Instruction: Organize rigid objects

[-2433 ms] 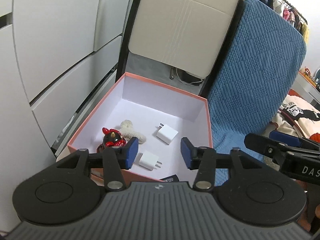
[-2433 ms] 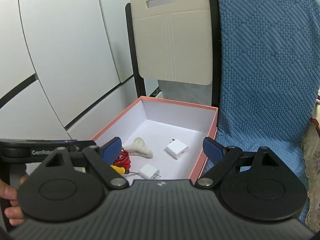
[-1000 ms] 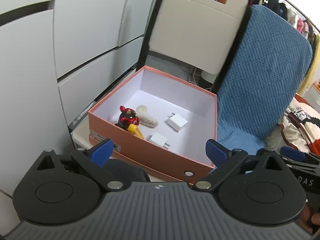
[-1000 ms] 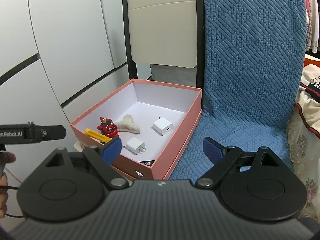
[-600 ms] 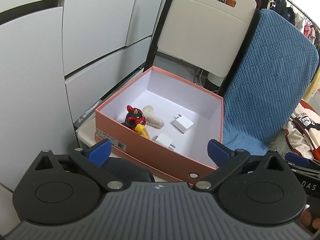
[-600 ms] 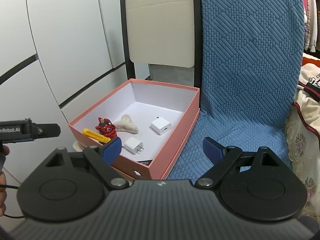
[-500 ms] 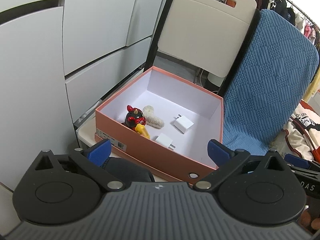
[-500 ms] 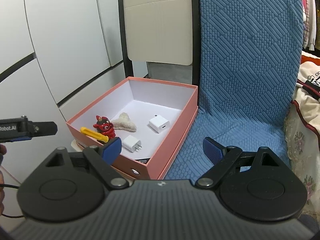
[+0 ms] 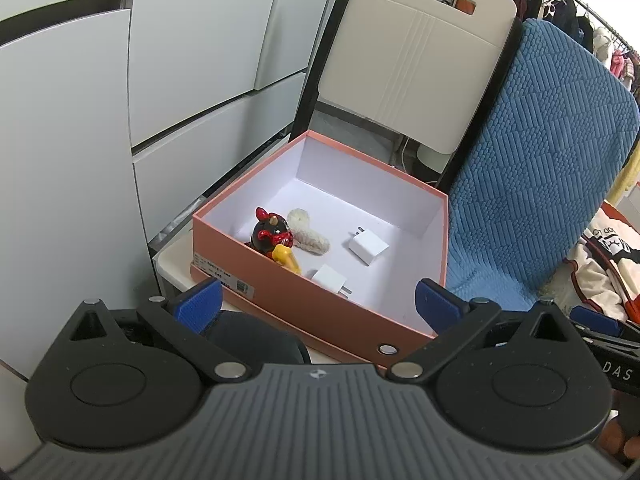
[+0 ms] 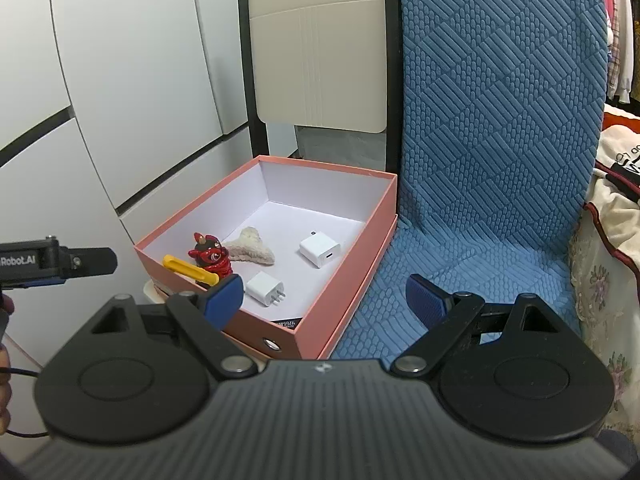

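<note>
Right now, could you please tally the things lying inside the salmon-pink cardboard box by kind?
White square plug chargers: 2
Red and black horned figurine: 1
Cream fluffy hair claw: 1
Yellow plastic stick-shaped piece: 1
Total: 5 things in the salmon-pink cardboard box

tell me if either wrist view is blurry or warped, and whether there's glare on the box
Left wrist view: sharp, but fisheye bends the cabinet doors into curves; the pink box is evenly lit, no glare, only a soft shadow along its near inside wall. Right wrist view: also sharp, the blue cushion texture crisp, cabinet lines bowed, corners dark from vignetting.
</note>
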{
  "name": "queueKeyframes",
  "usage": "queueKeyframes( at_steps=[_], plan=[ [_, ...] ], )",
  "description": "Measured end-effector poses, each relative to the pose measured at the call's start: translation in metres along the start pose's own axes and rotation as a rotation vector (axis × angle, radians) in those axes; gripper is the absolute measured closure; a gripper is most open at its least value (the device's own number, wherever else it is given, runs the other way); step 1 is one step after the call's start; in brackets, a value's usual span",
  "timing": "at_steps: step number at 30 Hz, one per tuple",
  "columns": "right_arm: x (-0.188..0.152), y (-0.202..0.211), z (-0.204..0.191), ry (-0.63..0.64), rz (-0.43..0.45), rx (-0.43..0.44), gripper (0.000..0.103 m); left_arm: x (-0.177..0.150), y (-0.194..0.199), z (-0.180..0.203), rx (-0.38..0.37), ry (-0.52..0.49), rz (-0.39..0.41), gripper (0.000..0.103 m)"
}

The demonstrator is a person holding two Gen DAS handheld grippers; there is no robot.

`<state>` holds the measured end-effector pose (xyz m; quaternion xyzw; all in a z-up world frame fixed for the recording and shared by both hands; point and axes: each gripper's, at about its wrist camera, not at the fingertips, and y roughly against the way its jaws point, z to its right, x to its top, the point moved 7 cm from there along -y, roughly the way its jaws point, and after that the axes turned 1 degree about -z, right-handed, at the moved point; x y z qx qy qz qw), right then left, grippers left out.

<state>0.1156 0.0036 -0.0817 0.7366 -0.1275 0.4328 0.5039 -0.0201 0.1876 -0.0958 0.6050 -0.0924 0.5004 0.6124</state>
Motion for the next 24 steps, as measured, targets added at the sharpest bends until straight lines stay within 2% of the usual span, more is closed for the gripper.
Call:
queueKeyframes(
  at_steps=[24],
  plan=[
    [0.0011,0.0002,-0.0031,0.022,-0.001,0.003,0.013,-0.0026,0.0003,-0.0045,0.012,0.005,-0.001,0.0]
  ],
)
